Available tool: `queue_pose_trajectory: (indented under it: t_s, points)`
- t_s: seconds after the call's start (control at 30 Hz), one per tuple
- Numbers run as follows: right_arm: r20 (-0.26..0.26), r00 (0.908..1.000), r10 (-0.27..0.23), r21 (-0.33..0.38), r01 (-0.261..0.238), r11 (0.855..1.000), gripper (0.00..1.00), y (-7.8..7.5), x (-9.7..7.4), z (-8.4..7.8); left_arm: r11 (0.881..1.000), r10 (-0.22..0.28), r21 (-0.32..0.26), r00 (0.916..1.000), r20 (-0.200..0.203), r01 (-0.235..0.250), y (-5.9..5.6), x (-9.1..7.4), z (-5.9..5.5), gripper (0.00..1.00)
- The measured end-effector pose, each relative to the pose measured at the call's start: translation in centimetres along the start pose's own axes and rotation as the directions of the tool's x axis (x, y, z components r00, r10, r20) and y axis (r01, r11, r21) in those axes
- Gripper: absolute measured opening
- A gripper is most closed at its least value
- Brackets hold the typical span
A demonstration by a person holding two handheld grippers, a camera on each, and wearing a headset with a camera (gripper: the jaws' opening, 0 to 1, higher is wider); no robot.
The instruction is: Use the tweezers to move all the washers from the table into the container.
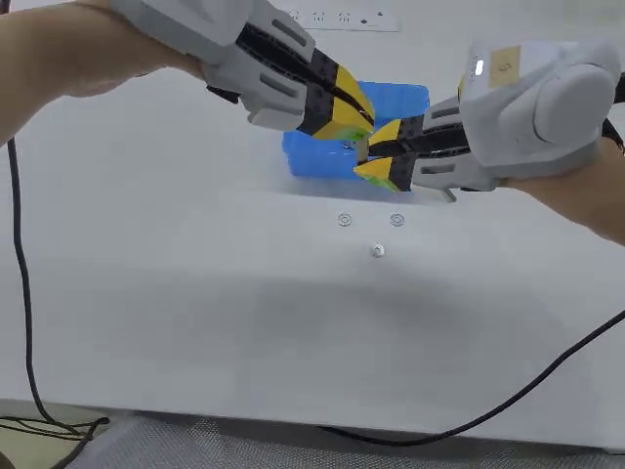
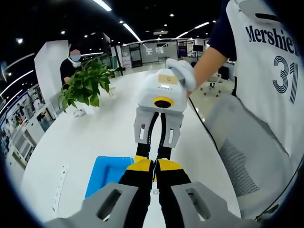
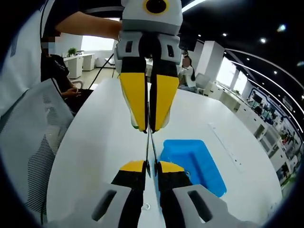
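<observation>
Pinching the thin metal tweezers (image 3: 148,153) between nearly closed yellow-tipped jaws, the right tool (image 3: 151,167) is seen in its own view pointed straight at the left tool (image 3: 148,127), whose jaws are likewise pressed together on the other end of the tweezers. In the head view the two tools are held tip to tip, the left one reaching in from the upper left and the right one from the right, both over the blue container (image 1: 314,161). What lies inside the container cannot be made out. Three washers (image 1: 344,220) (image 1: 396,220) (image 1: 378,251) are spread on the white surface (image 1: 195,313) just in front of the container, apart from one another: two side by side and a third nearer the person. A black cable (image 1: 547,376) is draped across the surface's near right part, and a power strip (image 1: 342,18) is set beyond the container.
</observation>
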State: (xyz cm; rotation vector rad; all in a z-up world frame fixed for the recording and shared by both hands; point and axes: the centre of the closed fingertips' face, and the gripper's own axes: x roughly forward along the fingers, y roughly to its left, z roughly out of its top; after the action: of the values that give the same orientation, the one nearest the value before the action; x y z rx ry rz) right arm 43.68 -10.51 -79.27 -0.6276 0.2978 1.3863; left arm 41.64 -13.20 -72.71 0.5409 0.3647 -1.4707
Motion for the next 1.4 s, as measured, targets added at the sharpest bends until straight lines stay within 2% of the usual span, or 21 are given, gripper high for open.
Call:
queue_pose_trajectory:
  t_s: [0.43, 0.8, 1.3, 1.4]
  points:
    - [-0.015, 0.9989, 0.044, 0.034, -0.044, 0.998, 0.11, 2.5, 1.7, -1.2, 0.998, -0.017, -0.065, 0.9998, 0.006, 0.018, -1.2, 0.6, -2.6, 0.06]
    - [-0.017, 0.998, 0.061, 0.071, -0.06, 0.996, 0.11, 2.6, 2.6, -2.2, 0.995, -0.024, -0.099, 0.9997, 0.005, 0.025, -0.9, 1.2, -4.0, 0.06]
    - [-0.019, 0.9965, 0.081, 0.112, -0.079, 0.991, 0.11, 2.5, 3.8, -3.4, 0.993, -0.035, -0.117, 0.9993, -0.013, 0.033, -0.6, 2.2, -5.6, 0.06]
    - [-0.017, 0.9963, 0.084, 0.112, -0.081, 0.99, 0.11, 2.5, 3.9, -3.4, 0.992, -0.03, -0.121, 0.9996, -0.004, 0.029, -0.4, 2.3, -5.6, 0.06]
